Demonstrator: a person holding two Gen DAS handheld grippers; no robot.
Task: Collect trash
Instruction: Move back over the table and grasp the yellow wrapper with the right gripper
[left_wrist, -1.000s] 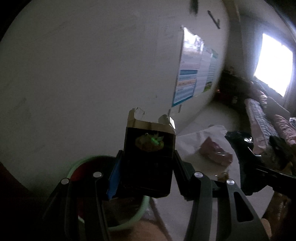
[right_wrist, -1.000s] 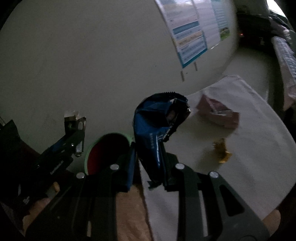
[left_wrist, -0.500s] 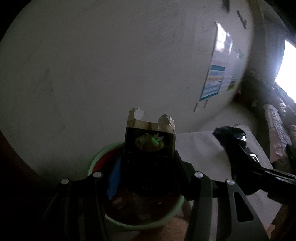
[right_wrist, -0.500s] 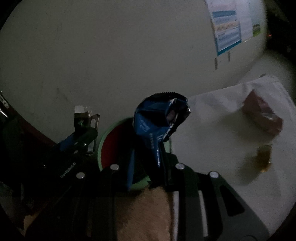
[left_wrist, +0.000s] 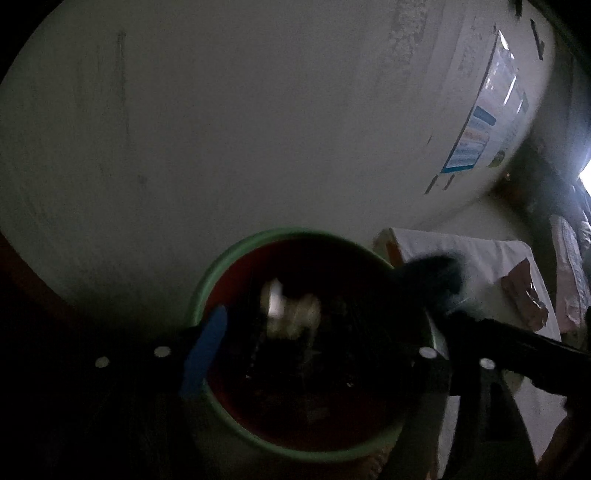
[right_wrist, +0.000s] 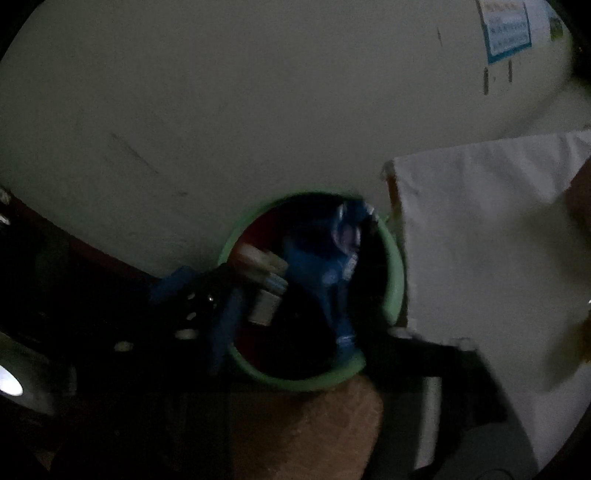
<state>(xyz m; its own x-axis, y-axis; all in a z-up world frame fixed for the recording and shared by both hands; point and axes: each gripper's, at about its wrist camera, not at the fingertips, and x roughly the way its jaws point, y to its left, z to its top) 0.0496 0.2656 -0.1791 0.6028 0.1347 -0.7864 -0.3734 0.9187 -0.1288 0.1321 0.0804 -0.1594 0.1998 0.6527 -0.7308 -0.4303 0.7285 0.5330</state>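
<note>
Left gripper (left_wrist: 306, 354) is hovering over the green-rimmed bin (left_wrist: 207, 280), fingers just been opening wide, nothing pinched; the small carton (left_wrist: 291, 314) is dropping blurred inside the bin. Right gripper (right_wrist: 332, 354) is also over the bin, fingers just been opening, and the blue wrapper (right_wrist: 332, 266) is falling loose between them into the bin, not clamped. Best to be keeping both grippers centred above the rim till the trash clears. Right of the bin, the white-covered desk (left_wrist: 461, 251) is still carrying a pinkish packet (left_wrist: 524, 295). Pale wall behind with a poster (left_wrist: 476, 140); room is dim.
</note>
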